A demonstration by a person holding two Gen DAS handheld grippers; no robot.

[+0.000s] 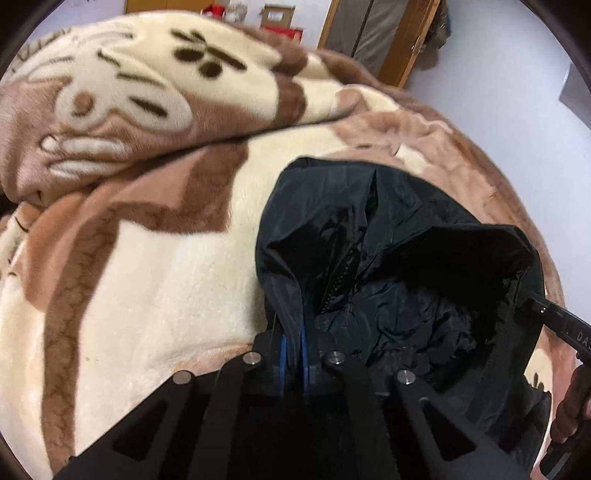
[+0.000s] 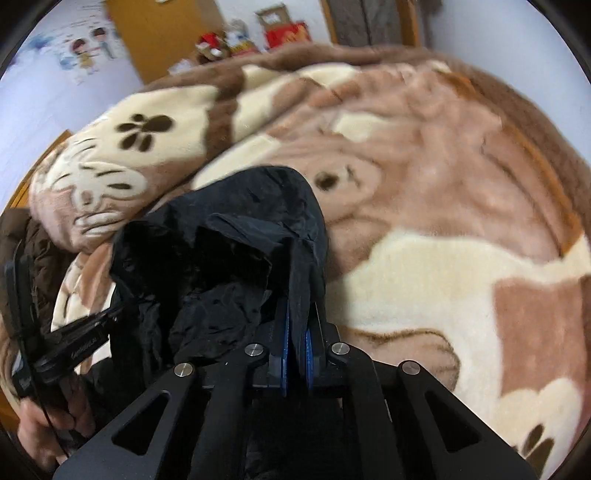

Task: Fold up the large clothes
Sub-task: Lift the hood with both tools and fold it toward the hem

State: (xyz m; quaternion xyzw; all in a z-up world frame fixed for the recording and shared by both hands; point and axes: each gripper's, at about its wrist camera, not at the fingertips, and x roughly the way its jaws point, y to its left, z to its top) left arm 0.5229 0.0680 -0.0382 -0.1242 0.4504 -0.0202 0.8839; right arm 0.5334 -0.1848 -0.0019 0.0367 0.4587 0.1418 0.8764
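A black jacket (image 1: pixel 399 266) with a zip lies bunched on a fleece blanket, partly lifted between my two grippers. My left gripper (image 1: pixel 293 332) is shut on the jacket's left edge, blue pads pinching the fabric. My right gripper (image 2: pixel 297 325) is shut on the other edge of the black jacket (image 2: pixel 229 251). The right gripper also shows at the right edge of the left wrist view (image 1: pixel 561 321), and the left gripper shows at the left of the right wrist view (image 2: pixel 85 332). The cloth sags between them.
A brown and cream cartoon blanket (image 1: pixel 155 236) covers the bed (image 2: pixel 443 206), heaped up at the far left. Behind stand wooden doors (image 1: pixel 391 40), red boxes (image 2: pixel 286 33) and a white wall. A dark brown garment (image 2: pixel 40 258) lies at the left.
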